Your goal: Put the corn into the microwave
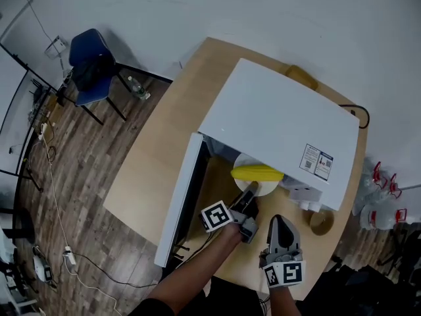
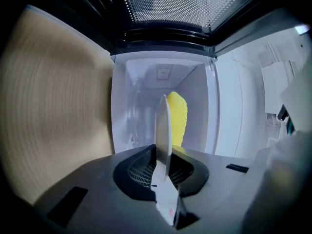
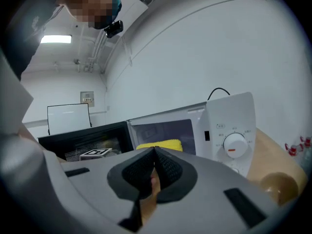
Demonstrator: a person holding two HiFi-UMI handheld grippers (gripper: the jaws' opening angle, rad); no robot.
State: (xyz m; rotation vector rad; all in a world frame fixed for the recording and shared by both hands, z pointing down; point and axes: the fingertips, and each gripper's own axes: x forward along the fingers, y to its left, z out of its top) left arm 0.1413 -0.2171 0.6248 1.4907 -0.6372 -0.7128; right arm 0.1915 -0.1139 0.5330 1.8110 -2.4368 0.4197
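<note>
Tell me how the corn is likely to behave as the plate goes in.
The corn is a round cob lying loose on the white plate, so it may well roll if tilted. The left gripper pinches only the plate's rim, so the load probably sags.

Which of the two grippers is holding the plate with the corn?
The left gripper: its jaws clamp the plate at the microwave. The right gripper hangs back, jaws together on nothing.

Blue chair (image 1: 92, 64) near the wooden table (image 1: 141, 176), brown tape roll (image 1: 321, 221) at its edge.
</note>
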